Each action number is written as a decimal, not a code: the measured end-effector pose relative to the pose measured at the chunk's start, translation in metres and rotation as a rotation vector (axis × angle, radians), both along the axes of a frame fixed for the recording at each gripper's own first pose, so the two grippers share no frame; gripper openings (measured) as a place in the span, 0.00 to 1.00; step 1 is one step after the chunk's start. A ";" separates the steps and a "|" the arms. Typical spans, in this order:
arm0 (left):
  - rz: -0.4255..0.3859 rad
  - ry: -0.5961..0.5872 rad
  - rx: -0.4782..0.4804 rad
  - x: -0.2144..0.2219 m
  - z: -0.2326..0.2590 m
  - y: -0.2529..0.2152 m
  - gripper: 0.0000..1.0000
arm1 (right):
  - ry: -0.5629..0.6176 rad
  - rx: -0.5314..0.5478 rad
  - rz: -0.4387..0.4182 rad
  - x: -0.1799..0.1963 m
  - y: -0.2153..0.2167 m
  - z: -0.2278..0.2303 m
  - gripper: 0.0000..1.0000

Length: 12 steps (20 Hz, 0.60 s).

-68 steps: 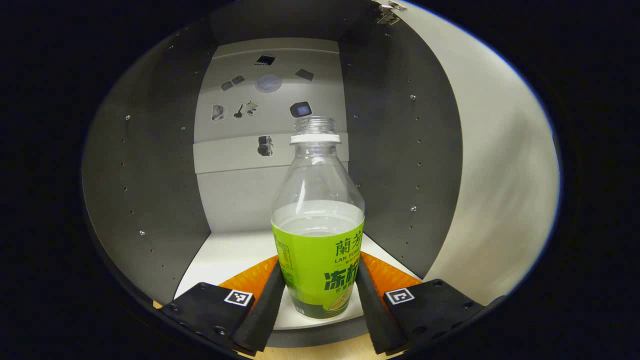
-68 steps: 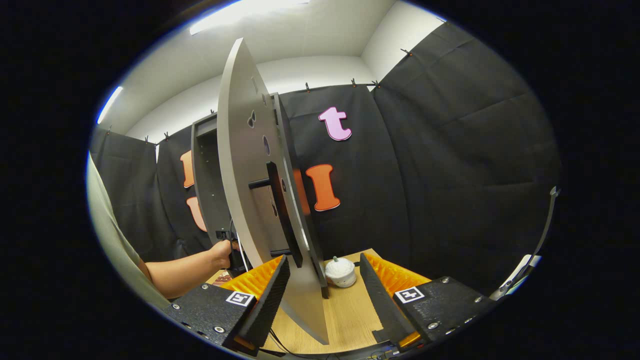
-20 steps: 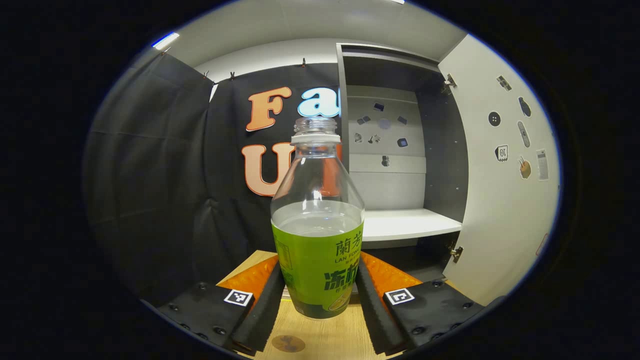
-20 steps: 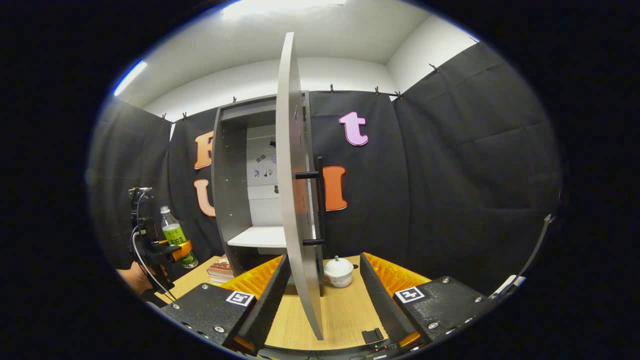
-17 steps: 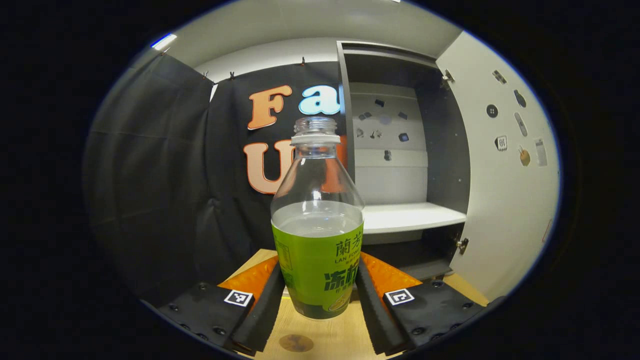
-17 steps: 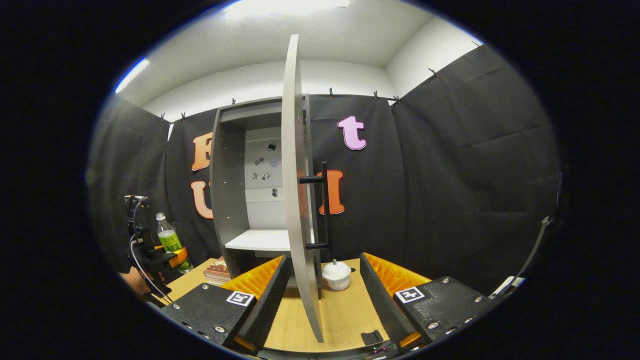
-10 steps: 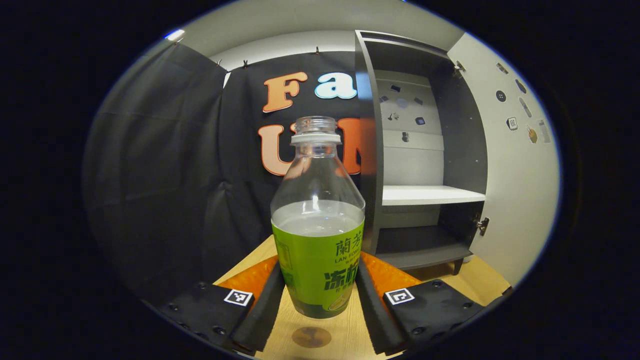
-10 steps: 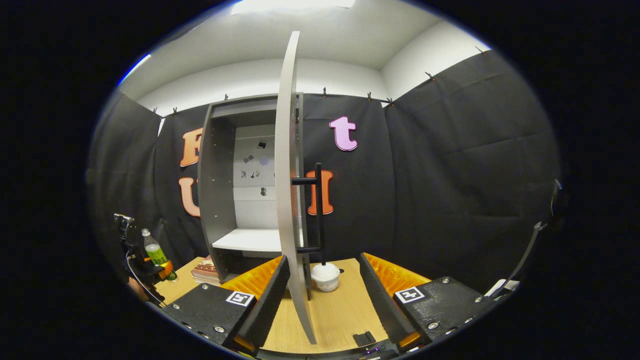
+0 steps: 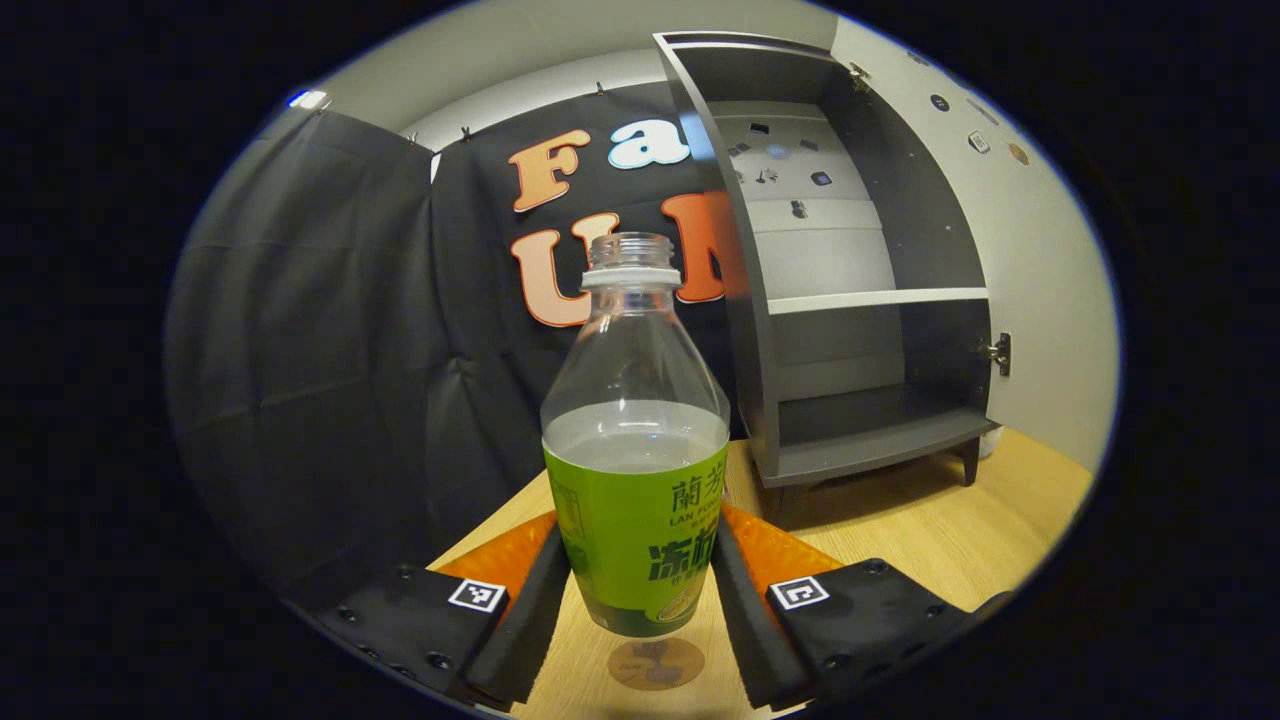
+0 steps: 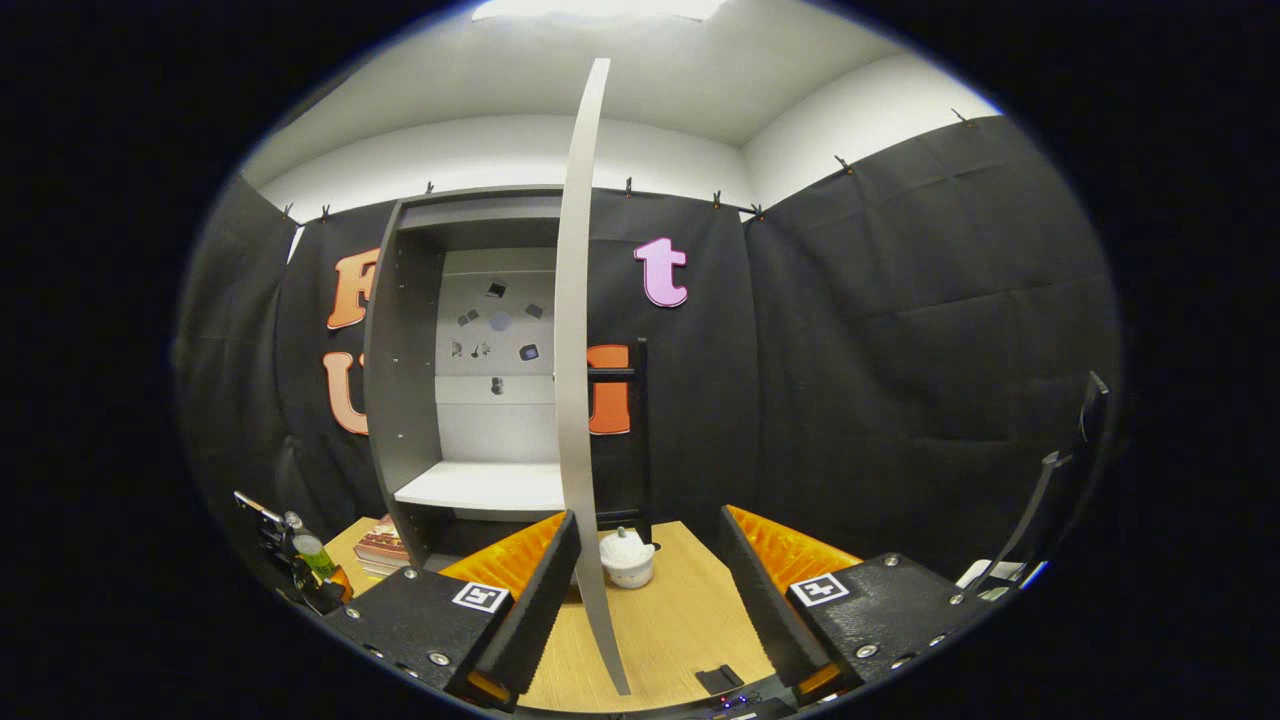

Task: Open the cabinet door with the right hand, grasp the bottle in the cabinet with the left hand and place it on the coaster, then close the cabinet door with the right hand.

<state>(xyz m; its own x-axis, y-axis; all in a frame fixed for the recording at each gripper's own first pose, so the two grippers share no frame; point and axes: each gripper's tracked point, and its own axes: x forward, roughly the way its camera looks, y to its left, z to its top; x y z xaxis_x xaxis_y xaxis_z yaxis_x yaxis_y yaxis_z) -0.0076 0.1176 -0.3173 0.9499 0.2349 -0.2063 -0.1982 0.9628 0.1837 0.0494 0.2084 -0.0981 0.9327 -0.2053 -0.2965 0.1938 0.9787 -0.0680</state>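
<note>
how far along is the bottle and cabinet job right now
Done: the cabinet door stands open and the bottle is out of the cabinet. In hand: the left gripper is shut on the bottle, holding it just above the coaster on the table. Left: set the bottle on the coaster and let go, then close the door with the open right gripper.

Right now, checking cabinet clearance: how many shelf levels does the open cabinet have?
2: the white upper shelf midway up, and the grey bottom board just above the cabinet's legs. Both look bare.
</note>
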 end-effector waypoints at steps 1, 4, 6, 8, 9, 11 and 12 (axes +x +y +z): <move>0.000 0.012 -0.004 -0.002 -0.010 0.000 0.81 | 0.006 0.008 -0.002 0.000 0.001 -0.001 0.87; 0.012 0.033 0.001 -0.009 -0.032 0.002 0.81 | -0.003 0.031 -0.015 0.000 0.000 0.005 0.88; 0.028 0.054 -0.006 -0.013 -0.047 0.007 0.81 | 0.000 0.034 -0.027 0.001 -0.003 0.008 0.88; 0.043 0.080 -0.029 -0.017 -0.064 0.012 0.81 | -0.003 0.017 -0.040 0.000 -0.005 0.010 0.88; 0.046 0.084 -0.037 -0.018 -0.068 0.012 0.81 | -0.006 0.014 -0.042 0.002 -0.004 0.014 0.88; 0.042 0.091 -0.054 -0.017 -0.076 0.012 0.81 | -0.016 0.010 -0.038 0.003 -0.002 0.021 0.88; 0.043 0.094 -0.062 -0.015 -0.080 0.013 0.81 | -0.020 0.003 -0.039 0.003 -0.001 0.023 0.88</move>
